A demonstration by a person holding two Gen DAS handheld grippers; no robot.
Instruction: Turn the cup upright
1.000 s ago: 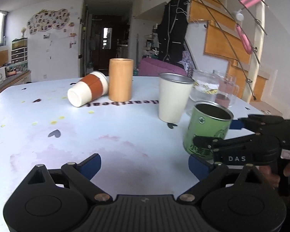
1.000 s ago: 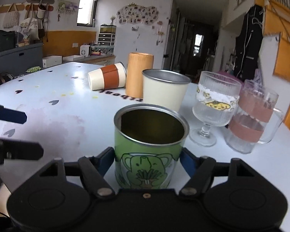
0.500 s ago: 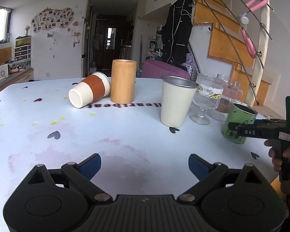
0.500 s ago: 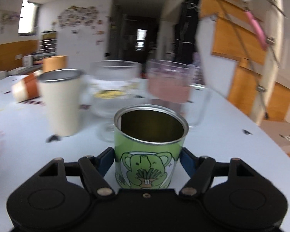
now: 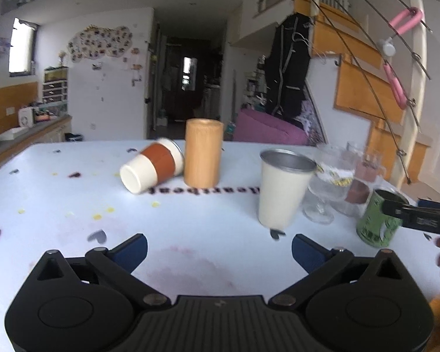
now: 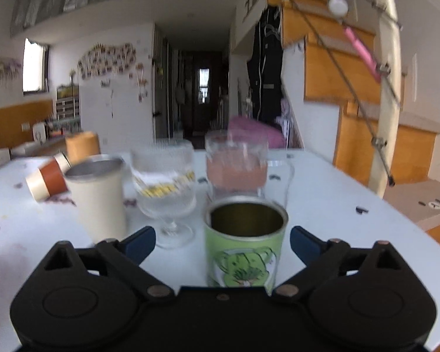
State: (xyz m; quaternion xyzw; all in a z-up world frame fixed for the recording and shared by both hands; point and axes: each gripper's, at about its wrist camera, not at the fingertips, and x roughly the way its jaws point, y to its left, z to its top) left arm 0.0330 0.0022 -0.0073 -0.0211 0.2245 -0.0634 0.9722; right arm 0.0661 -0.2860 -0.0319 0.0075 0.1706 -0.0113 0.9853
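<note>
The green bear-printed metal cup (image 6: pixel 245 243) stands upright, mouth up, on the white worktop (image 6: pixel 331 205) between the right claw's (image 6: pixel 223 239) spread, released jaws.

Green tin cup (image 6: pixel 246 246) w/ cartoon print stands upright, mouth up, on the white surface (image 6: pixel 337 211), between the spread blue-tipped fingers (image 6: pixel 139 242) of the right hand-held gripper (image 6: pixel 223 242); jaws wide, neither pad touching it. Just behind: stemmed glass (image 6: pixel 162 187) and pink-banded glass mug (image 6: pixel 237 170). Left of those, cream steel tumbler (image 6: pixel 98 196) upright; farther back, orange-sleeved paper cup (image 6: pixel 48 180) lies on its side near a wooden cylinder (image 6: pixel 82 146).
</note>
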